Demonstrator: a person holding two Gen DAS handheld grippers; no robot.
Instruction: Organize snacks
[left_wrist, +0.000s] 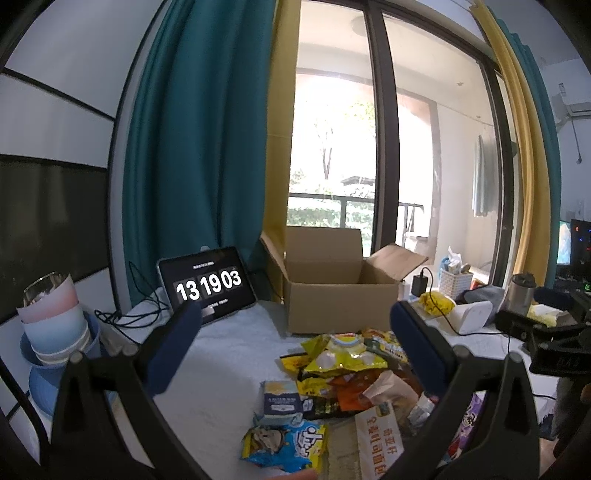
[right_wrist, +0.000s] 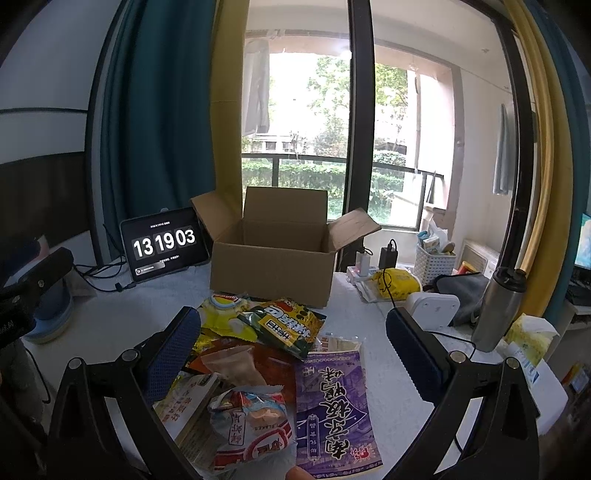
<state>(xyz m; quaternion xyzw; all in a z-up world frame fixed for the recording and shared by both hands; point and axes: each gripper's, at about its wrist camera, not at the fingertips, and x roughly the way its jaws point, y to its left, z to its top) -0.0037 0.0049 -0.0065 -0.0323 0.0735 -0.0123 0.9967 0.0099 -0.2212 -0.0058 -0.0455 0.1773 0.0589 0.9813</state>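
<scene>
I have both grippers hovering above the table (left_wrist: 229, 350), and neither holds anything. The left gripper (left_wrist: 295, 347) has its jaws spread wide, blue pads well apart, over the left part of the snack pile (left_wrist: 343, 373). The right gripper (right_wrist: 291, 343) is likewise wide open over the same heap, with a purple packet (right_wrist: 334, 406) lying flat between its fingers and a green and yellow bag (right_wrist: 284, 325) just beyond. The snacks sit loose on the white cloth, overlapping one another, right in front of the cardboard box (right_wrist: 273, 254). That box stands upright with its flaps open, and I see nothing inside it from either camera. A tablet (right_wrist: 162, 247) showing 13 19 03 leans just left of the box, and a steel flask (right_wrist: 498, 306) stands off to the right
</scene>
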